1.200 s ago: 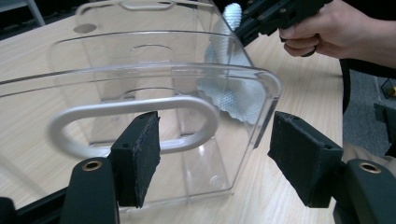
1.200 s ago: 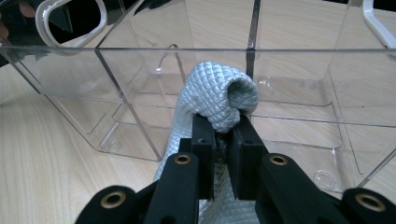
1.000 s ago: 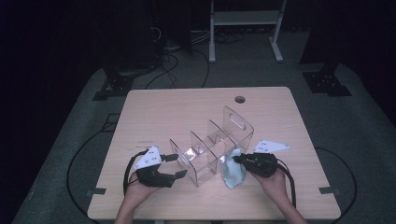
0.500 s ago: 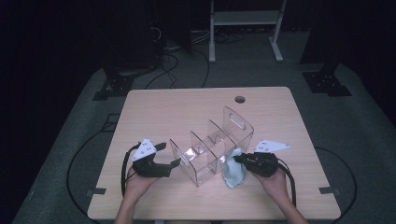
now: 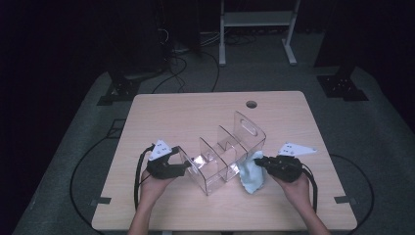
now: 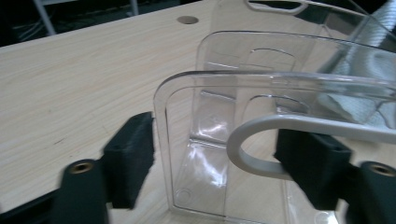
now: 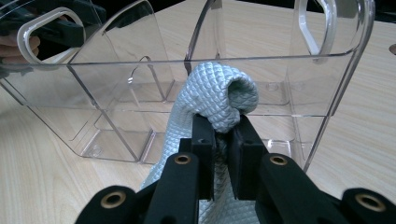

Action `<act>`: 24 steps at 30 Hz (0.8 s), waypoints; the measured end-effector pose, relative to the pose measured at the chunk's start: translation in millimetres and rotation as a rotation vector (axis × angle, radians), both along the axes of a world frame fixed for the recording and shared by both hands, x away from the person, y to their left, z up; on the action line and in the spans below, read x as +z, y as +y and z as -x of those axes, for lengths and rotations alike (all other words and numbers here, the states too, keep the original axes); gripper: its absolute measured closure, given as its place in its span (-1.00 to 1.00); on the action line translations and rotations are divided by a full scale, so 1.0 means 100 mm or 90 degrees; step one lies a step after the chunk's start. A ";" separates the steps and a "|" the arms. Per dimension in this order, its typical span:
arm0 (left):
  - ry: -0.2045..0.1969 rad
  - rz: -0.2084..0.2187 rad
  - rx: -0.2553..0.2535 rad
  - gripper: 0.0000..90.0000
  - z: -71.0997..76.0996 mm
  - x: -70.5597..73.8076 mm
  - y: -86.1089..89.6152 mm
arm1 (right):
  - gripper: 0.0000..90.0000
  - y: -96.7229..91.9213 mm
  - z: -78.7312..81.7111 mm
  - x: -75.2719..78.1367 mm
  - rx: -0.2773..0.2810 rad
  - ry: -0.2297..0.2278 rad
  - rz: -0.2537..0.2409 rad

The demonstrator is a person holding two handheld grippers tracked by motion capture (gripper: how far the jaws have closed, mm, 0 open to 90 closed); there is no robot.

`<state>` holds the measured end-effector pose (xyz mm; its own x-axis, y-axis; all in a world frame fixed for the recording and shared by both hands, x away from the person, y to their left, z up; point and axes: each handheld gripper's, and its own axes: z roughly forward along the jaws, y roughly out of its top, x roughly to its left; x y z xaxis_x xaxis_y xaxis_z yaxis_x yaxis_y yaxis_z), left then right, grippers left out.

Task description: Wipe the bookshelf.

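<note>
Right gripper jaws pinching soft, light cloth, bunched just ahead against clear acrylic organizer. Left gripper jaws just closing, end wall between, not yet pressed. Organizer rigid, slick; grip at wall edge.

One clear organizer, one blue cloth, two hand-held grippers, one table

A light wooden table with a round cable hole; beyond it, floor cables and a white metal frame
</note>
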<state>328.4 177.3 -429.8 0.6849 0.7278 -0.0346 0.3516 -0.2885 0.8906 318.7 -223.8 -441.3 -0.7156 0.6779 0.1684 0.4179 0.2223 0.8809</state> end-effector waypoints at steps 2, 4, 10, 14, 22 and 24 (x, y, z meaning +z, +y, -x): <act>-0.009 -0.005 0.020 0.00 0.02 0.00 0.00 | 0.81 0.00 0.00 0.00 0.001 0.000 -0.001; -0.014 0.006 0.025 0.02 0.04 -0.01 0.02 | 0.81 0.01 0.01 0.00 0.004 0.001 -0.001; -0.012 0.013 -0.002 0.04 0.04 -0.01 0.08 | 0.81 -0.03 0.03 0.03 0.002 -0.002 -0.002; -0.008 0.010 -0.016 0.04 0.06 -0.01 0.16 | 0.81 -0.09 0.03 0.05 -0.006 -0.004 -0.003; -0.010 0.010 -0.029 0.04 0.09 -0.01 0.29 | 0.81 -0.20 -0.04 0.06 -0.039 -0.007 0.001; -0.012 0.008 -0.032 0.04 0.09 -0.01 0.26 | 0.82 -0.16 -0.09 0.04 -0.039 -0.004 -0.001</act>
<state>319.4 203.4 -430.5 0.7209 0.6924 -0.0302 0.3198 -0.2938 0.9008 327.8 -239.9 -436.9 -0.6742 0.7199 0.1649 0.4244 0.1950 0.8842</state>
